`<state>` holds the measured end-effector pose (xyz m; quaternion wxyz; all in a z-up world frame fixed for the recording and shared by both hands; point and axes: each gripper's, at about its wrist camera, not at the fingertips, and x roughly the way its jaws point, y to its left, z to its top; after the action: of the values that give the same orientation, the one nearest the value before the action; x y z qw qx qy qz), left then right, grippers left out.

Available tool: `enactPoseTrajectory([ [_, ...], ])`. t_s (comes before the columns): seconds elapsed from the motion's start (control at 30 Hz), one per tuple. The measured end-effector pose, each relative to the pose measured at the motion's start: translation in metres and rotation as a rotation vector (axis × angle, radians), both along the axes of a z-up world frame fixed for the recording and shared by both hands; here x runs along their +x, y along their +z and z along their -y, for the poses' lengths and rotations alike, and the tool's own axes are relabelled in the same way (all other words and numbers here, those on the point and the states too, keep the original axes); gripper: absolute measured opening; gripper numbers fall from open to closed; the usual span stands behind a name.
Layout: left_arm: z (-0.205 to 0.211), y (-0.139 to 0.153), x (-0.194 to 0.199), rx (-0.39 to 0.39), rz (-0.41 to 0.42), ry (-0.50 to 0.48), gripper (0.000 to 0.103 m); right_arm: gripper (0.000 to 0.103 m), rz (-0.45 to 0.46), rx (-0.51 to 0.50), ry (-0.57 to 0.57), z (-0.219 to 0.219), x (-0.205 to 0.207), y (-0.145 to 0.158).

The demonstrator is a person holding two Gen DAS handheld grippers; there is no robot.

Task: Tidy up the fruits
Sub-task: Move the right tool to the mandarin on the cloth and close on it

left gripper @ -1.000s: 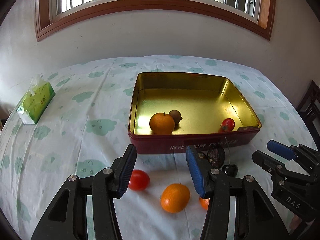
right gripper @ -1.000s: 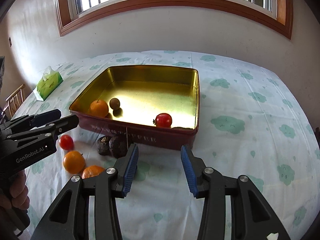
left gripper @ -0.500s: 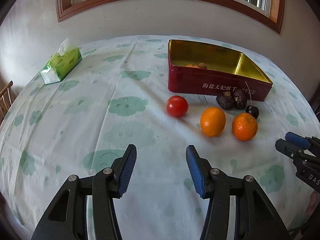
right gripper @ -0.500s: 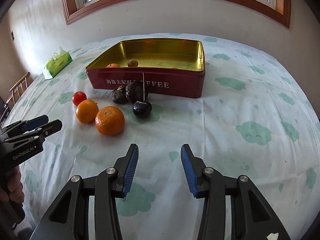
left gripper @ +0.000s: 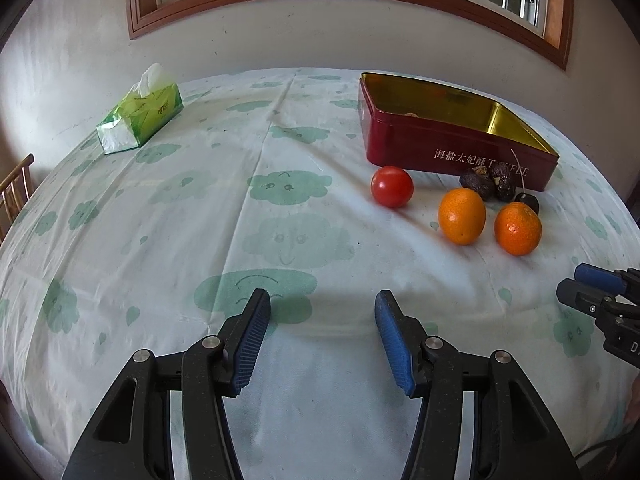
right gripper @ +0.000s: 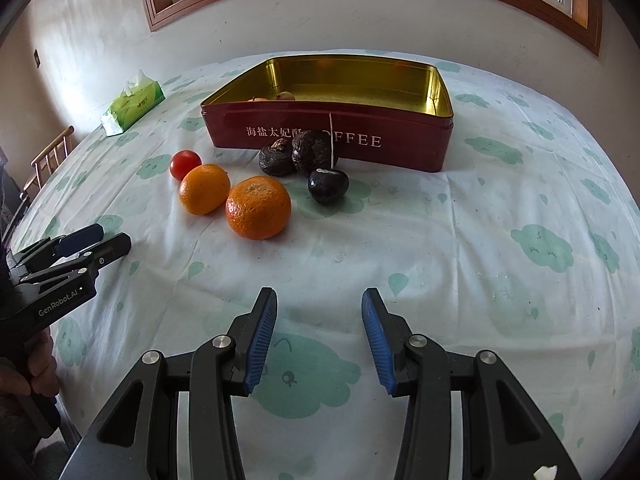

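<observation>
Beside the red tin (right gripper: pixel 328 136), a tomato (right gripper: pixel 185 163), two oranges (right gripper: pixel 258 207) and dark fruits (right gripper: pixel 328 185) wait on the desk (right gripper: pixel 480 240) — both grippers have pulled back from over it. Left gripper (left gripper: pixel 318 336) fingers are opening, empty; right gripper (right gripper: pixel 318 334) fingers apart, empty — another pick comes next.

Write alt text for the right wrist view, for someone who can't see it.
Right gripper, jaws open and empty, points across a cloud-print tablecloth at loose fruit: two oranges, a tomato and three dark fruits before a red tin. The left gripper enters at left.
</observation>
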<state>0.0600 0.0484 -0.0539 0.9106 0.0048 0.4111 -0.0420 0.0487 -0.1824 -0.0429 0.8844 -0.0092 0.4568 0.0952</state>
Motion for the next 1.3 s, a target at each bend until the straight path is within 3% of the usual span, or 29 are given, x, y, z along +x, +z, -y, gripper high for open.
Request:
enactPoseTrajectory([
  [0.77, -0.006, -0.002, 0.004, -0.004, 0.027, 0.004, 0.060, 0.048, 0.051, -0.072, 0.081, -0.049, 0.044, -0.005],
  [0.93, -0.006, -0.001, 0.004, -0.003, 0.027, 0.004, 0.060, 0.039, 0.057, -0.077, 0.090, -0.052, 0.048, -0.004],
  [1.3, -0.002, 0.001, 0.001, 0.026, 0.024, 0.037, 0.063, 0.038, 0.046, -0.066, 0.051, -0.032, 0.034, -0.003],
])
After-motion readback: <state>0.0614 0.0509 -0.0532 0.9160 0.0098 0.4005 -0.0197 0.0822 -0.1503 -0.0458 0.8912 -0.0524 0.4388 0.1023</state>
